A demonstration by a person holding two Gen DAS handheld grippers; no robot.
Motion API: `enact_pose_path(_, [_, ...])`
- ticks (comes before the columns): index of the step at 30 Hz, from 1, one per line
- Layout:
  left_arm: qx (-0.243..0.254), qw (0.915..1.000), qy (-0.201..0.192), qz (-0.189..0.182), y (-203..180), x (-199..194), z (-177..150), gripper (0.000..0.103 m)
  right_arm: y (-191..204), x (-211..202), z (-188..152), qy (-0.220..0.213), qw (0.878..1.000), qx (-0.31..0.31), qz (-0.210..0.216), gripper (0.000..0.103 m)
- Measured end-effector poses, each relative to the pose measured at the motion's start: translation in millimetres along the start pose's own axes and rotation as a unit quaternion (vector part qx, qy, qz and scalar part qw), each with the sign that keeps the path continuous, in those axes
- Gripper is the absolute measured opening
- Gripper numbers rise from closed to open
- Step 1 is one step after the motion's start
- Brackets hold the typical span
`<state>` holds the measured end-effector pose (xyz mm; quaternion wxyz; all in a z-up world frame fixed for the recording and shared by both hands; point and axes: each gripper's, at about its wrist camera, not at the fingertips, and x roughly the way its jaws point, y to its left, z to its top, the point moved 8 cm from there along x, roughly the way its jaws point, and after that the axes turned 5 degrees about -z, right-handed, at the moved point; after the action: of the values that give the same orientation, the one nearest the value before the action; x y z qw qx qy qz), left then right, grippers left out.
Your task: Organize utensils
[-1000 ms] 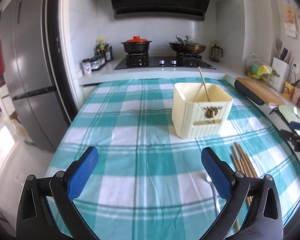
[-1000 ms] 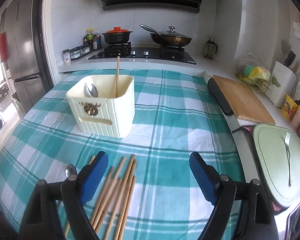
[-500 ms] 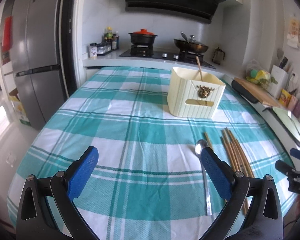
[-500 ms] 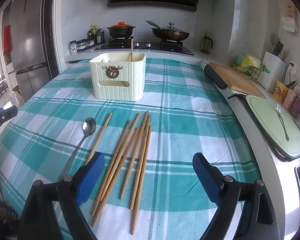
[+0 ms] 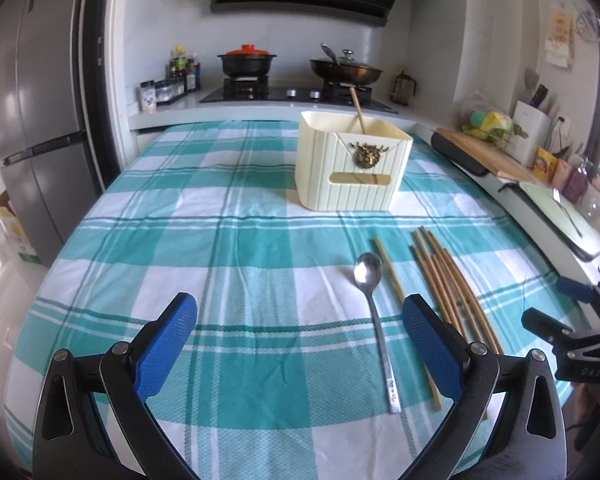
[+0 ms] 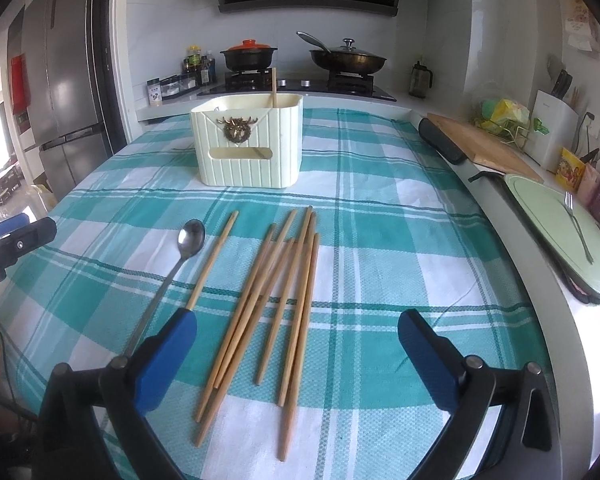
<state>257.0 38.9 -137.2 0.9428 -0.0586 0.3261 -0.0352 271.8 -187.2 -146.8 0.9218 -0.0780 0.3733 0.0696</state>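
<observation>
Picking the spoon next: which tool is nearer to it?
Left. The spoon lies between the open left tool's fingers, near its right finger; it sits just outside the open right tool's left finger.

Table under teal-and-white checked woven tablecloth (image 5: 228, 240) (image 6: 400, 240), cloth hanging over near edge. Cream ribbed plastic utensil holder (image 5: 350, 172) (image 6: 247, 144) upright toward far end, brass deer-head emblem on front; one wooden stick leaning inside. Steel spoon (image 5: 374, 312) (image 6: 172, 272) flat on cloth, bowl toward holder. Single bamboo chopstick (image 5: 392, 276) (image 6: 212, 260) just beside spoon. Loose cluster of bamboo chopsticks (image 5: 452, 288) (image 6: 276, 300) further right, several overlapping, roughly parallel, pointing toward holder.
</observation>
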Motion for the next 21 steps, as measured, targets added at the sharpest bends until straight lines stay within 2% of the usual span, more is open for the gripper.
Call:
enact_pose_path(7, [0.01,0.9994,0.031,-0.009,-6,12,-8,0.102,14,1,-1,-0.002,1.0,-0.01,0.028,0.102])
enact_pose_path(14, [-0.001,0.999,0.035,-0.029,-3,14,-14,0.102,22,0,-1,-0.007,0.999,-0.022,0.031,0.102])
enact_pose_path(21, [0.002,0.9995,0.027,-0.018,0,10,-13,0.102,27,-7,2,-0.022,0.999,-0.022,0.044,0.102])
